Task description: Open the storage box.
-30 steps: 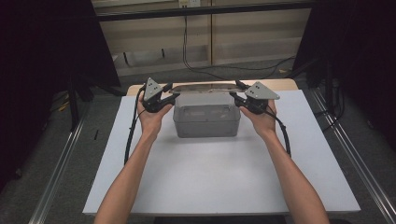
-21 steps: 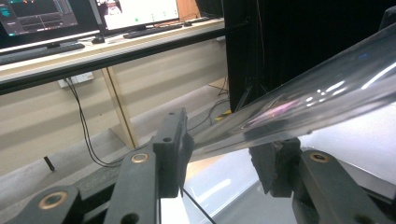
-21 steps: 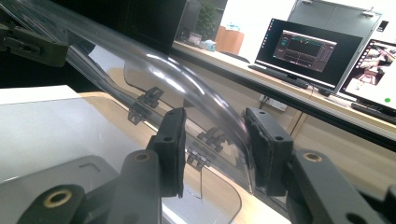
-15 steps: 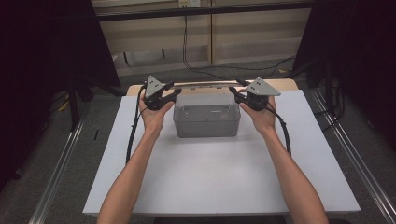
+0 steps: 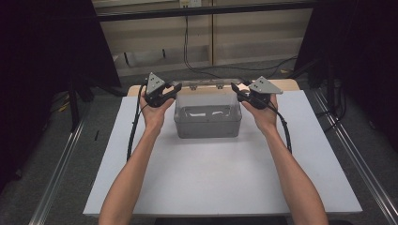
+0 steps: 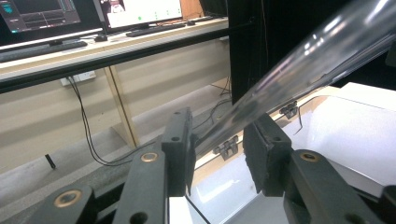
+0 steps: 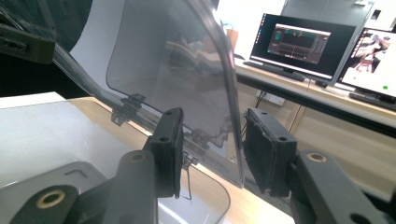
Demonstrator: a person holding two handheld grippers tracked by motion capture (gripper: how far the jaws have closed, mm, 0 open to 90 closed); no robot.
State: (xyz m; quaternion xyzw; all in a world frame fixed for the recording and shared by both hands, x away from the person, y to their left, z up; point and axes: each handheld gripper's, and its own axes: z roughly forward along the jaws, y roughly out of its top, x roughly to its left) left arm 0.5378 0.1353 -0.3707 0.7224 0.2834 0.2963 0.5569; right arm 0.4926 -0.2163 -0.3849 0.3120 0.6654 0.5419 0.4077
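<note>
A grey plastic box (image 5: 207, 123) stands at the far middle of the white table (image 5: 211, 187). Its clear hinged lid (image 5: 206, 96) is swung up, almost upright, on the hinges at the back. My left gripper (image 5: 176, 89) is at the lid's left edge and my right gripper (image 5: 234, 88) at its right edge. In the left gripper view the lid (image 6: 299, 60) slants down between the spread jaws of the left gripper (image 6: 217, 144). In the right gripper view the lid's edge (image 7: 224, 70) runs between the right gripper's (image 7: 212, 140) jaws, close to the right-hand jaw. Both grippers are open.
The box sits close to the table's far edge, where a strip of wooden top (image 5: 281, 84) shows. Cables (image 5: 187, 47) hang behind it. Monitors (image 7: 303, 44) stand on a desk beyond. Metal rails (image 5: 61, 168) run along the floor on both sides.
The clear lid, flat on the box a second ago, has swung up and back. Both grippers have risen and moved toward the far edge with it.
</note>
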